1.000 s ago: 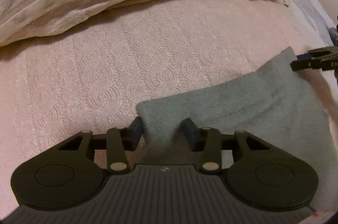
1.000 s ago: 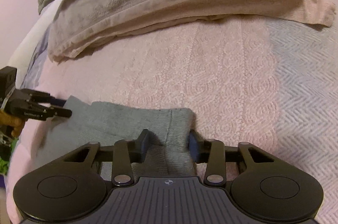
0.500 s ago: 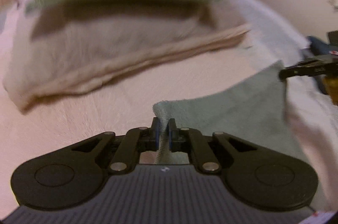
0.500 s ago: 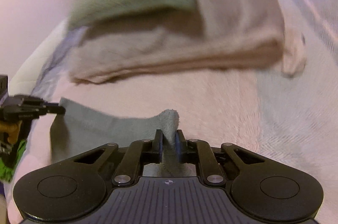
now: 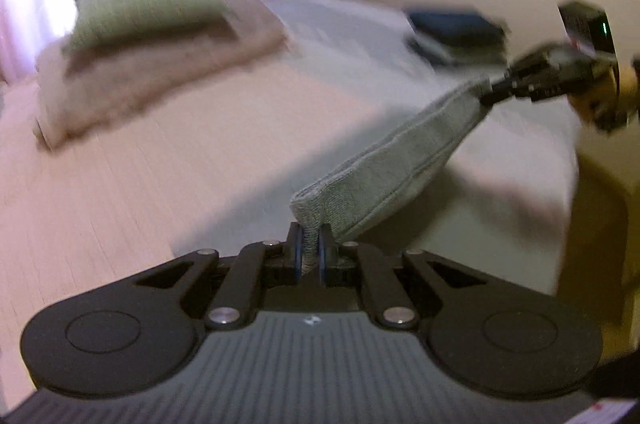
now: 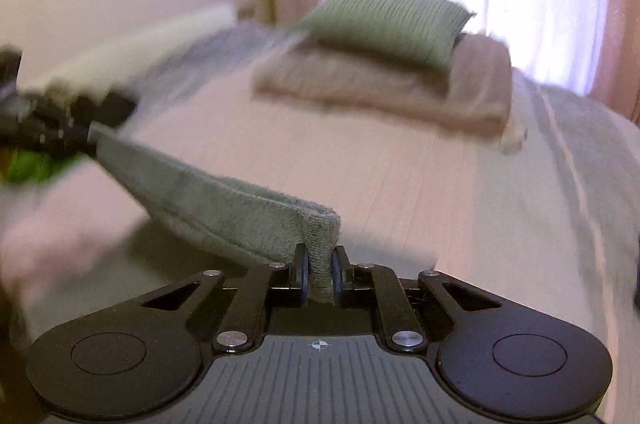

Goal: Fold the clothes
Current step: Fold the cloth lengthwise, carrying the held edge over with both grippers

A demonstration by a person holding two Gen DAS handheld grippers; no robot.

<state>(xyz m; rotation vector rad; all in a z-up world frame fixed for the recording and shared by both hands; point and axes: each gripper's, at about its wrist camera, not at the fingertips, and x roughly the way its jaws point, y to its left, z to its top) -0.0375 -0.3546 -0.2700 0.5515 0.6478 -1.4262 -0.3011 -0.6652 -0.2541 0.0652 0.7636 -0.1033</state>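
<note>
A grey-green knit garment (image 5: 384,172) hangs stretched in the air above the bed between both grippers. My left gripper (image 5: 310,248) is shut on one corner of it. My right gripper (image 6: 320,272) is shut on the opposite corner of the garment (image 6: 224,208). In the left wrist view the right gripper (image 5: 520,86) shows at the far right, pinching the cloth's other end. In the right wrist view the left gripper (image 6: 60,132) appears blurred at the far left. The garment's lower part drops out of sight behind the gripper bodies.
A pink and pale-blue bedspread (image 5: 160,152) covers the bed. A folded beige blanket (image 6: 380,84) with a green pillow (image 6: 388,20) on top lies at the head, below a bright curtained window. Dark folded items (image 5: 456,28) sit by the wall.
Both grippers went from open around the garment's corners on the bed to shut on them, then rose, lifting the garment off the bedspread and pulling it taut.
</note>
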